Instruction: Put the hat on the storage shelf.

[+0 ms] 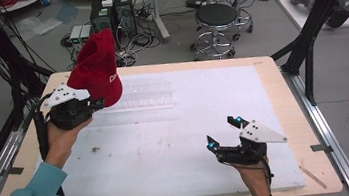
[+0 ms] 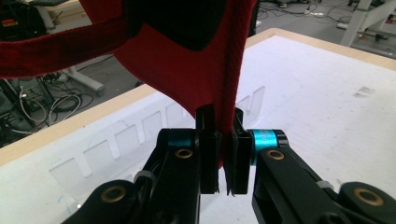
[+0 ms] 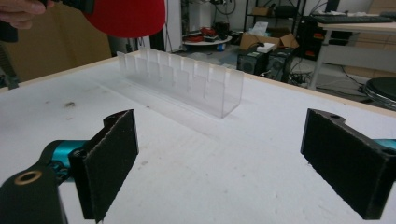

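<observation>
A red knitted hat [image 1: 98, 67] is held up in the air over the table's far left. My left gripper [image 1: 96, 104] is shut on its lower edge. In the left gripper view the hat [image 2: 187, 60] hangs above, with its fabric pinched between the two black pads [image 2: 208, 154]. My right gripper [image 1: 223, 132] stands open near the table's front right, just above the white board, with nothing between its fingers. In the right gripper view its pads [image 3: 112, 163] are far apart, and the hat [image 3: 126, 16] shows at the top left.
A clear plastic slotted rack [image 1: 142, 98] lies on the white foam board [image 1: 176, 128] at the middle back; the rack [image 3: 182, 81] lies ahead of the right gripper. Two stools [image 1: 216, 22], computer towers [image 1: 111, 12] and cables stand on the floor beyond the table.
</observation>
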Demonstrator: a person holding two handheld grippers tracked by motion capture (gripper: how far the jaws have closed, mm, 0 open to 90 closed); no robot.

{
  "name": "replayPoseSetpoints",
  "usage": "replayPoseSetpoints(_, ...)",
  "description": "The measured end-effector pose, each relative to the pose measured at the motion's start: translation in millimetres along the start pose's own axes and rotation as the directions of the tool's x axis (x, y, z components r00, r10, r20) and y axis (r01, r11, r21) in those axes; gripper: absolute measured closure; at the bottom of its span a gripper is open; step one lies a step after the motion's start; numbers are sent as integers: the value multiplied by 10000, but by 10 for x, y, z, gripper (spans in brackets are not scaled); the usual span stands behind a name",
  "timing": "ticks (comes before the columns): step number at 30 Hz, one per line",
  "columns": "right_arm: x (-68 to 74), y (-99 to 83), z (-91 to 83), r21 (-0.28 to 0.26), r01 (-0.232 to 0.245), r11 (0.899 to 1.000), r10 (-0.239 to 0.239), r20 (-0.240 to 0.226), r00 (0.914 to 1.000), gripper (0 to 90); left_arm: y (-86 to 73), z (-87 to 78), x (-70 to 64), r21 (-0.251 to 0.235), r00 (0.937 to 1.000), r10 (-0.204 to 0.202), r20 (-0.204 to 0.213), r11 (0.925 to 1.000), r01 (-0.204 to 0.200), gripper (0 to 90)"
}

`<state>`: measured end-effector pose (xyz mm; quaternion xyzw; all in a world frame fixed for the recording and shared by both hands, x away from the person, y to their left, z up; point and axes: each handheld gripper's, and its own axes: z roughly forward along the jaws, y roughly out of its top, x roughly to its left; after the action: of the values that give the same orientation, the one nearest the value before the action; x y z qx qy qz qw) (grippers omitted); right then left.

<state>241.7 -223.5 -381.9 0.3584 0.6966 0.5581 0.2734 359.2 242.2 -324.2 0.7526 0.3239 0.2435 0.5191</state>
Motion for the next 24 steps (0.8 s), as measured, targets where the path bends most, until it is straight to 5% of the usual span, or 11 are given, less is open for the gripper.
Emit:
replayPoseSetpoints(14, -172, -347, -87, -545, -365, 9978, 391, 477, 9981, 100, -169, 309, 250, 459, 9960, -354, -824, 9982, 393, 855)
replayPoseSetpoints(24, -269, -505, -113, -725, -550, 9958, 605, 755, 9953, 100, -233, 465, 281, 734, 9954, -294, -910, 9966, 361, 855)
